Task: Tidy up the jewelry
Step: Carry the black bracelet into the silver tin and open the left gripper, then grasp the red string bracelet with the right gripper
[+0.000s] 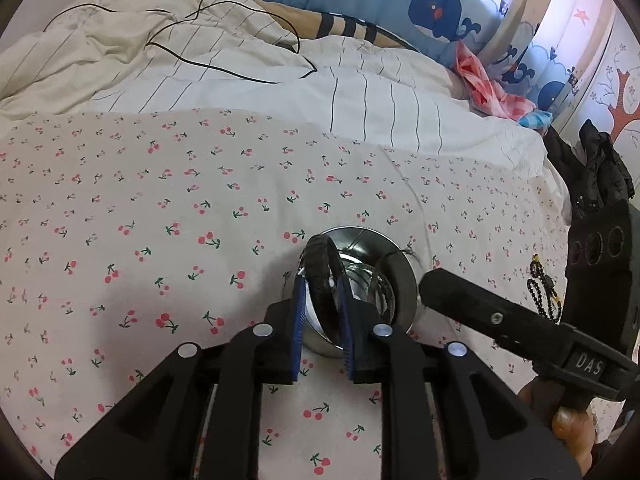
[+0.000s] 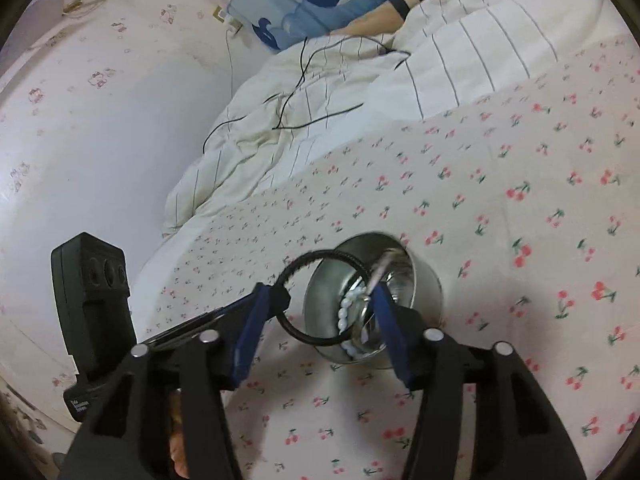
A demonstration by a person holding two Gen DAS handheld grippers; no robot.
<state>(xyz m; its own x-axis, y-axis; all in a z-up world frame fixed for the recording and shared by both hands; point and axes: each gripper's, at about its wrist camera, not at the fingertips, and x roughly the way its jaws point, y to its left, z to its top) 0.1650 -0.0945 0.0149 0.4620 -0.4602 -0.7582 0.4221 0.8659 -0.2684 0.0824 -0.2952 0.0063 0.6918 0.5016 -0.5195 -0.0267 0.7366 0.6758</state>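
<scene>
Bed with a cherry-print sheet is the work surface. A metal bowl sits on it, roughly mid-bed, and both tools are over it. Left tool: pads nearly together with a black ring standing upright between them, above the near-left part of the bowl. From its own camera there is a sliver of gap beside the band, so I can't tell whether the pads actually press on it. From the right camera the same ring reaches across the bowl's left rim, with the left tool's fingertip at its left side. Right tool: jaws spread wide and gripping nothing, blue pads either side of the bowl's near rim. Inside the bowl is a string of white beads running down the inner wall and over the near rim, plus a blurred silvery piece just above the right pad — too smeared to identify. One more item is outside the bowl: a black bead string lying on the sheet to its right, well apart from it. Behind it all are a striped white duvet with a thin black cable on it, and a whale-print pillow. The person's fingers show on the right tool's handle.
</scene>
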